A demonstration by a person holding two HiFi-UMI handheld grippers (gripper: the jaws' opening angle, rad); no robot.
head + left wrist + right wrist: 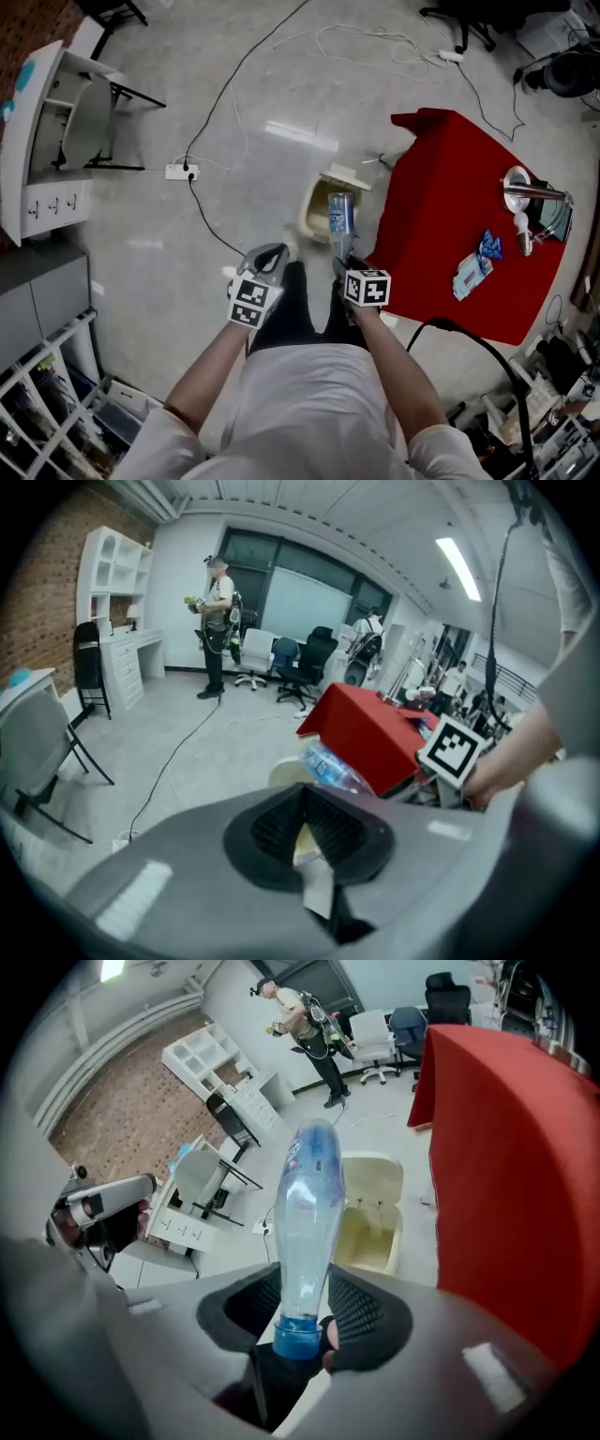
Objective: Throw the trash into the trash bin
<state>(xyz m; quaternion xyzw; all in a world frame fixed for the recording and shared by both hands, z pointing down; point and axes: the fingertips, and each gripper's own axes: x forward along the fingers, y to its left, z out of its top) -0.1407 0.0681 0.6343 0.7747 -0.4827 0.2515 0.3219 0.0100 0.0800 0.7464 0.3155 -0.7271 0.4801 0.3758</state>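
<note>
Clear bottle cap-first in right gripper, perhaps over bin

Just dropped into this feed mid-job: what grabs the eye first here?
The red table at the right of the head view stands out most. Next comes the clear bottle, gripped near its blue cap by the right tool and held out toward the open cream bin on the floor beside the table.

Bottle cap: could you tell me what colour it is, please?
Blue: the cap of the bottle shows best in the right gripper view.
</note>
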